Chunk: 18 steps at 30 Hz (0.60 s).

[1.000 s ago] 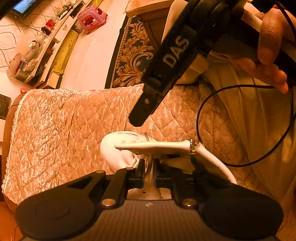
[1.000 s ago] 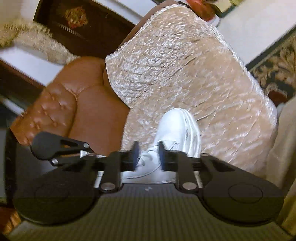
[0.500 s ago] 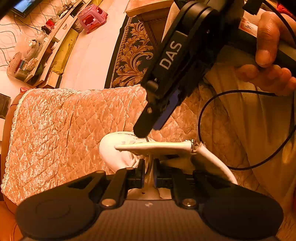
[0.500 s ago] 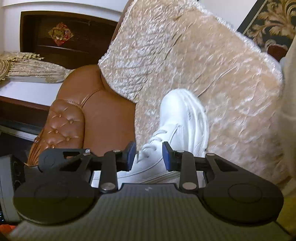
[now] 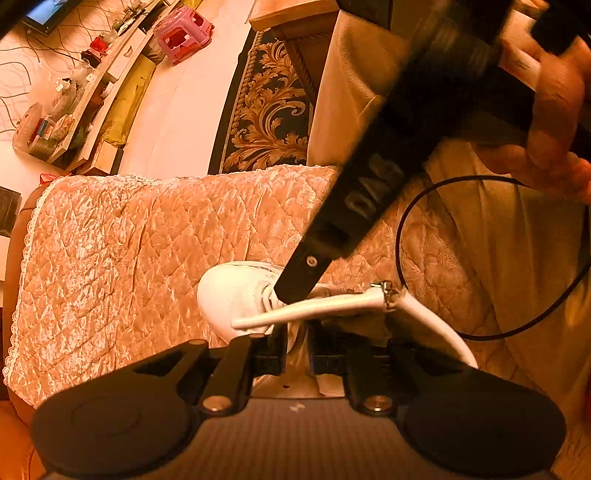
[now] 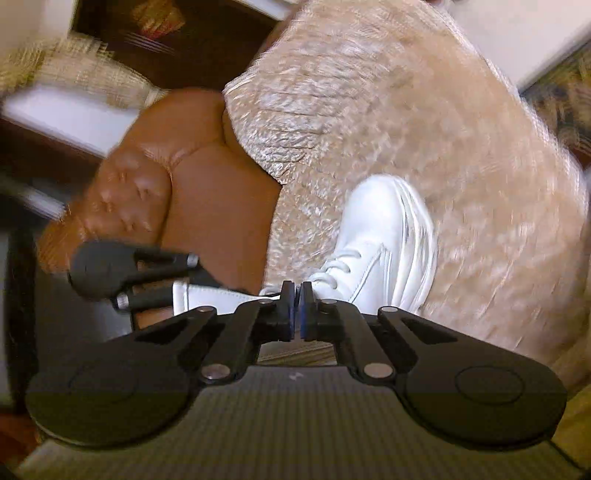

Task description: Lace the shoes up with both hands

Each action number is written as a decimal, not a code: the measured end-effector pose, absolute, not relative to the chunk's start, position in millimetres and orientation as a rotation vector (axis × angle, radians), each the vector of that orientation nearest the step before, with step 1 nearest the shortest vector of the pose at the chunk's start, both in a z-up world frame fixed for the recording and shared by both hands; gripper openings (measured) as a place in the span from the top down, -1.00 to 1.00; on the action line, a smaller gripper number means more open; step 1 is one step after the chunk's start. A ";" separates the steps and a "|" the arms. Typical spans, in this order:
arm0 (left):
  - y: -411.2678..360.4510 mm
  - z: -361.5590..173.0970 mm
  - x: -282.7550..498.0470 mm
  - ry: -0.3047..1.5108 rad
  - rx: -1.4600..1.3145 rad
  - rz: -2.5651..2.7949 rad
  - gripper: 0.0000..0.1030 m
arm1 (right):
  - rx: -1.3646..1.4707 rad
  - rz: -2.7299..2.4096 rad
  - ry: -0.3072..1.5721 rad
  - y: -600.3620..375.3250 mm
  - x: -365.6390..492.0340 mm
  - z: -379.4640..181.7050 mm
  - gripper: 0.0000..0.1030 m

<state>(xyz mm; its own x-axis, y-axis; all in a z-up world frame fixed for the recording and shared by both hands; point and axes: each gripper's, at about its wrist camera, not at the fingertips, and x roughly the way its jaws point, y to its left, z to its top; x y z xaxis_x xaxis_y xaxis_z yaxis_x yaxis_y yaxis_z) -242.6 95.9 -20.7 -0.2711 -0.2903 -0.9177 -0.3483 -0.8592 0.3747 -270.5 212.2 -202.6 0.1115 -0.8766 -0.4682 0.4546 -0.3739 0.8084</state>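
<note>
A white sneaker (image 5: 229,291) lies on a quilted sofa cover (image 5: 129,258), toe pointing away. My left gripper (image 5: 297,347) sits low over the shoe's opening, shut on a white lace strand that runs up between its fingers. A stiff white strap with a metal ring (image 5: 325,304) crosses just above it. My right gripper (image 5: 295,290) reaches down from the upper right, its tip at the laces. In the right wrist view the right gripper (image 6: 297,312) has its blue pads pressed together on a lace beside the sneaker (image 6: 380,240). The left gripper (image 6: 140,277) shows at the left.
A person's hand (image 5: 554,122) holds the right gripper's handle. A black cable (image 5: 406,221) loops over beige trousers on the right. The brown leather sofa arm (image 6: 155,192) lies left of the cover. A patterned rug (image 5: 269,110) and pink stool (image 5: 181,33) are farther off.
The right gripper was open half a second ago and has shut at the laces, dropping lower onto the shoe. The left gripper has kept its hold and place.
</note>
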 end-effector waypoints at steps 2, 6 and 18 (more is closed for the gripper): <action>94.2 -20.6 -242.6 0.836 -1.880 2.348 0.44 | 1.177 -1.581 -0.321 205.4 -261.1 -188.4 0.92; 91.7 -18.7 -241.4 0.837 -1.886 2.370 0.24 | 0.993 -1.686 -0.072 195.9 -238.8 -167.9 0.91; 84.9 -14.9 -238.2 0.782 -1.876 2.408 0.33 | 0.864 -1.887 -0.015 221.3 -250.5 -148.5 0.96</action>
<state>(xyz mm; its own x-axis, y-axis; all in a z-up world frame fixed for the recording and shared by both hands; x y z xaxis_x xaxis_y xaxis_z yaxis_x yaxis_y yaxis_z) -238.2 84.9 -14.9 -0.2909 -0.3031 -0.9075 -0.2880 -0.8768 0.3851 -250.5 221.3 -148.5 -0.2265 -0.8004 -0.5550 0.7916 -0.4833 0.3739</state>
